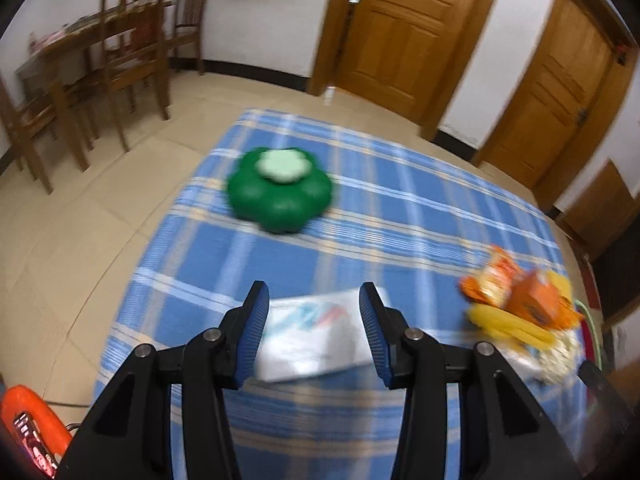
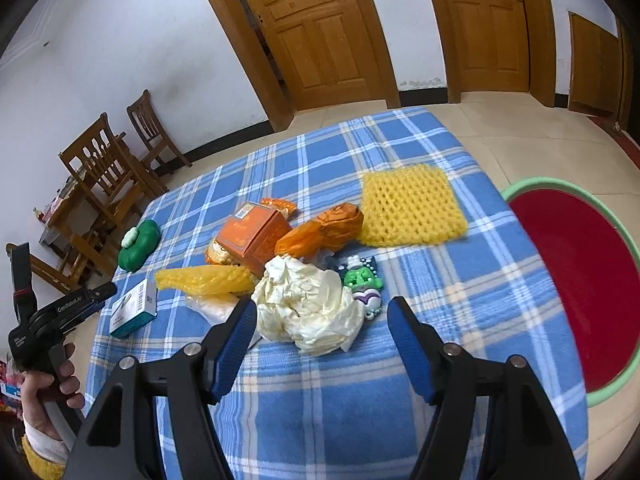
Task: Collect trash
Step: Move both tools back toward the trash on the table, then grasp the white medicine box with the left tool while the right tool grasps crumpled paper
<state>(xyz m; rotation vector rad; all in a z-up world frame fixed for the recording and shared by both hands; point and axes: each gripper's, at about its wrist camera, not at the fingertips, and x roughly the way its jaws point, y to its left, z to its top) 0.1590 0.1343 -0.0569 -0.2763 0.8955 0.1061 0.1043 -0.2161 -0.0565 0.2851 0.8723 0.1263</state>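
My left gripper (image 1: 312, 300) tilts downward, jaws spread astride the small box (image 1: 316, 340), pads not pressing. My right gripper (image 2: 322, 312) angles down, spread and empty, crumpled paper (image 2: 308, 304) at 12 o'clock.

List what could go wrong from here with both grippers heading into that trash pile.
1. The crumpled cream paper lies against the green toy; the open right gripper might drag the toy along with it.
2. The small white box lies near the table edge; a nudge from the left gripper could push it off.
3. The basin sits beside the table, so loosely pinched pieces may drop on the floor in transfer.
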